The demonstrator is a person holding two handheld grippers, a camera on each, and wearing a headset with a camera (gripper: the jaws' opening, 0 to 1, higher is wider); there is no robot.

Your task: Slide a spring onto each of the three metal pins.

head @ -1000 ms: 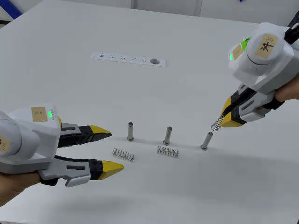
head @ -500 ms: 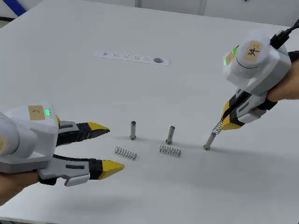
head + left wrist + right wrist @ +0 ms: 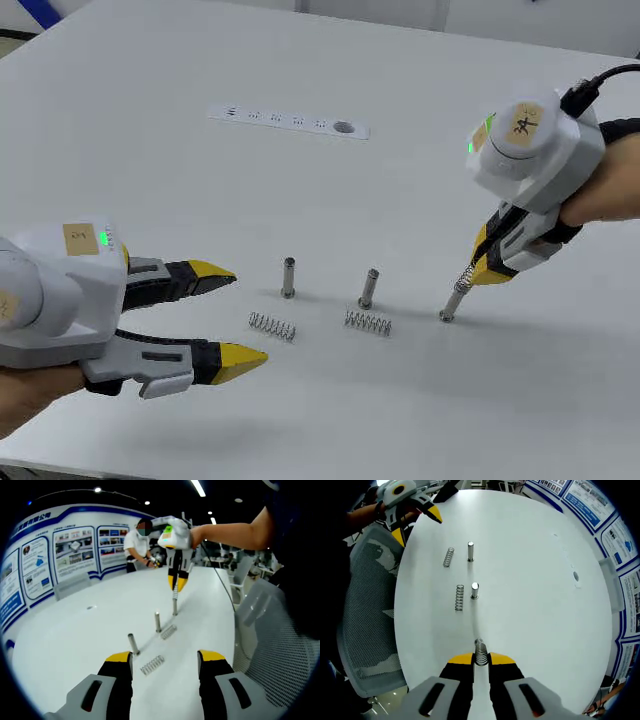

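Three metal pins stand up in a row on the white table (image 3: 150,170): the left pin (image 3: 288,277), the middle pin (image 3: 369,288) and the right pin (image 3: 452,303). Two springs lie flat, both pointing sideways along the row. The left spring (image 3: 271,326) is just in front of the left pin. The middle spring (image 3: 367,322) is just in front of the middle pin. The third spring (image 3: 464,278) slants down, and its low end meets the top of the right pin. The right gripper (image 3: 483,272) pinches this spring tight between its fingers. The left gripper (image 3: 245,315) hovers near the left spring with its fingers wide apart, holding nothing.
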